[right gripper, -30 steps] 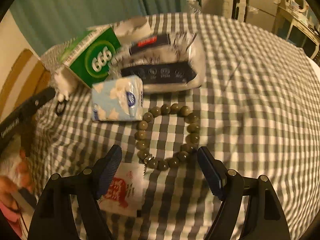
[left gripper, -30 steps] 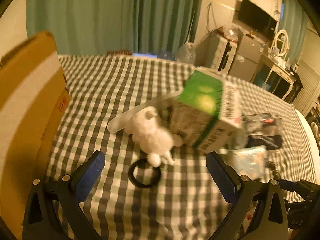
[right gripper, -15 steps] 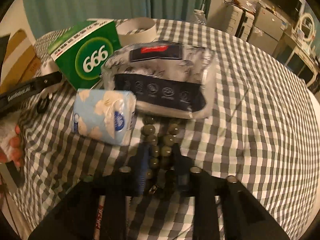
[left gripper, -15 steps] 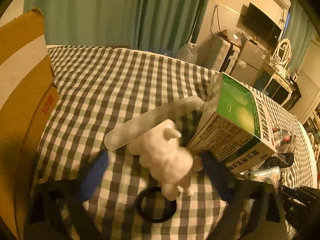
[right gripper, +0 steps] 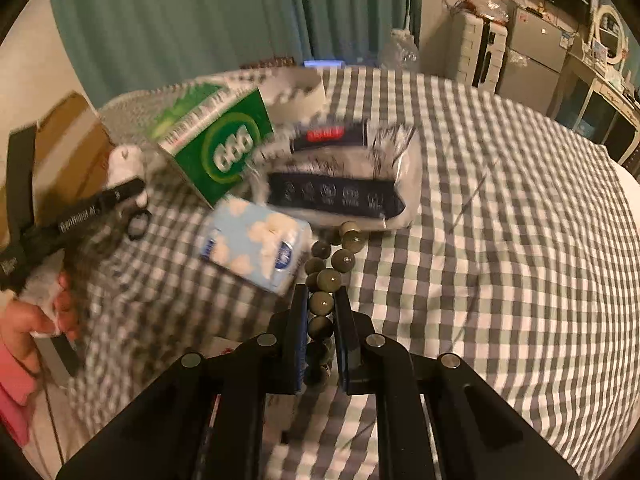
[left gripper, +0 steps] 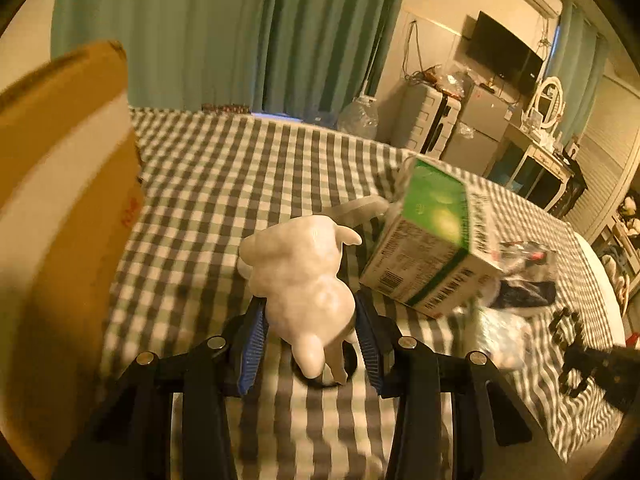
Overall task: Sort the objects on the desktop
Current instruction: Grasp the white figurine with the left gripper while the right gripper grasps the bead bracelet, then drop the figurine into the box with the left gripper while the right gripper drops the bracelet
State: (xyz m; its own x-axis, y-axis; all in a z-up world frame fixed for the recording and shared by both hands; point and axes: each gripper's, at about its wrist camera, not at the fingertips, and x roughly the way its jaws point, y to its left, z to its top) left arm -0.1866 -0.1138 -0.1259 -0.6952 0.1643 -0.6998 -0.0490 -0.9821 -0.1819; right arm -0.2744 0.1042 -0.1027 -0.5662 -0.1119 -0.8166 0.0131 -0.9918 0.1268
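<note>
My left gripper (left gripper: 310, 312) is shut on a white plush toy (left gripper: 304, 276), its blue pads pressing both sides of the body; a black ring (left gripper: 350, 364) hangs under it. My right gripper (right gripper: 321, 308) is shut on a string of dark green beads (right gripper: 334, 260), the string pinched straight between the fingers. In the right wrist view the plush toy (right gripper: 124, 160) and the left gripper (right gripper: 80, 216) show at the left, held by a hand.
A green and white box (left gripper: 432, 236) (right gripper: 216, 140) lies beside the toy. A blue tissue pack (right gripper: 256, 246) and a clear bag of dark cloth (right gripper: 344, 184) lie on the checked cloth (right gripper: 500, 260). A cardboard box (left gripper: 60, 200) stands at the left.
The left gripper moved in and closed on the plush toy. The right gripper moved forward and closed on the beads, pulling the loop into a line.
</note>
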